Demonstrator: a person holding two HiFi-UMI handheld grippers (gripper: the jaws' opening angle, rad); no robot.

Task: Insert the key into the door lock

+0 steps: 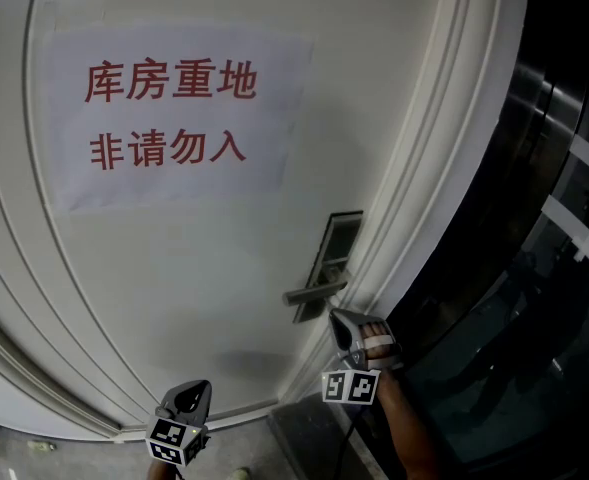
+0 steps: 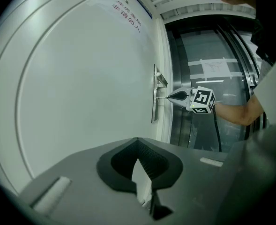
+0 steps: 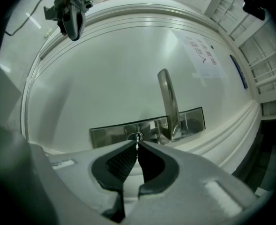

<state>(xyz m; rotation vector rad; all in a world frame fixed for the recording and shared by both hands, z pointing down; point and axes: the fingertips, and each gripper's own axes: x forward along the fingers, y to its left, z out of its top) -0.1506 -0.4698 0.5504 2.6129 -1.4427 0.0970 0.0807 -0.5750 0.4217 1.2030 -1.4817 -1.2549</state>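
Backdrop: white panelled door (image 1: 174,298), paper sign (image 1: 169,118) with red characters on it
Left gripper (image 1: 192,393): low, well left of the lock, jaws closed on nothing
Lock plate (image 1: 338,240): metal, by the door's right edge; lever handle (image 1: 312,294) points left
Key (image 3: 137,143): tip at the keyhole (image 3: 136,136) below the handle, depth unclear
Right gripper (image 1: 340,320): just beside the plate, jaws clamped on the key
Far right: dark glass panel (image 1: 534,358)

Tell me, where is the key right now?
In the right gripper view, the key is pinched at the tips of the right gripper, its tip at the keyhole in the metal lock plate, just left of the door handle.
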